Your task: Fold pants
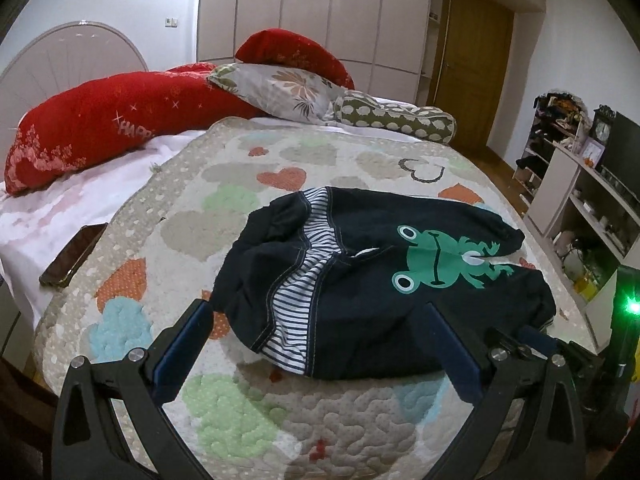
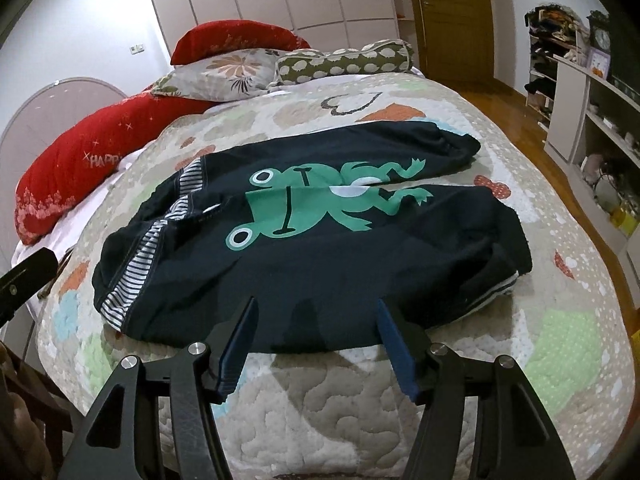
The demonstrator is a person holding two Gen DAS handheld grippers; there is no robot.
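Note:
Dark navy pants (image 1: 360,304) with a green frog print and a striped waistband lie spread on the quilted bedspread (image 1: 240,420), waistband to the left, legs to the right. They also show in the right wrist view (image 2: 320,248). My left gripper (image 1: 316,316) is open and empty, hovering over the near edge by the waistband. My right gripper (image 2: 316,312) is open and empty, its fingertips above the near edge of the pants. The right gripper's body (image 1: 624,320) shows at the right edge of the left wrist view.
A phone (image 1: 74,254) lies on the white sheet at the left. Red pillows (image 1: 108,128), a floral pillow (image 1: 280,88) and a spotted bolster (image 1: 396,120) lie at the head of the bed. Shelving (image 1: 580,208) stands to the right beyond the bed edge.

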